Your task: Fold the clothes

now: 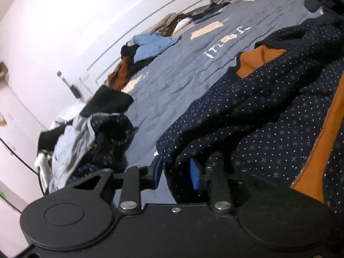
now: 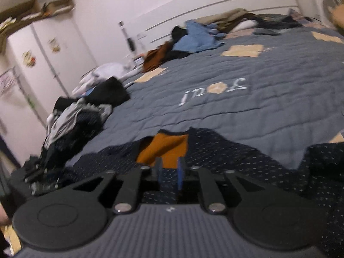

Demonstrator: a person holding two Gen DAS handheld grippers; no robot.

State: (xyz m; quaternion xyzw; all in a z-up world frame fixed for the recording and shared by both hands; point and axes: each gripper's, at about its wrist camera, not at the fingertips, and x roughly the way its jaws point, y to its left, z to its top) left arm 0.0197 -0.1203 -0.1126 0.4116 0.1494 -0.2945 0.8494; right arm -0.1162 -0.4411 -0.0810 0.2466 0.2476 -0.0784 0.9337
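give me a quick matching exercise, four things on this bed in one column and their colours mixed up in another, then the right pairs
Things:
1. quilt covering the bed
2. dotted garment in front of the left gripper
3. lining patch showing inside that garment
4. crumpled garment near the headboard

Colours:
A. orange-brown
B. light blue
C. grey-blue with tan patches
D. dark navy with small pale dots

Pairs: 1-C, 2-D, 3-A, 4-B
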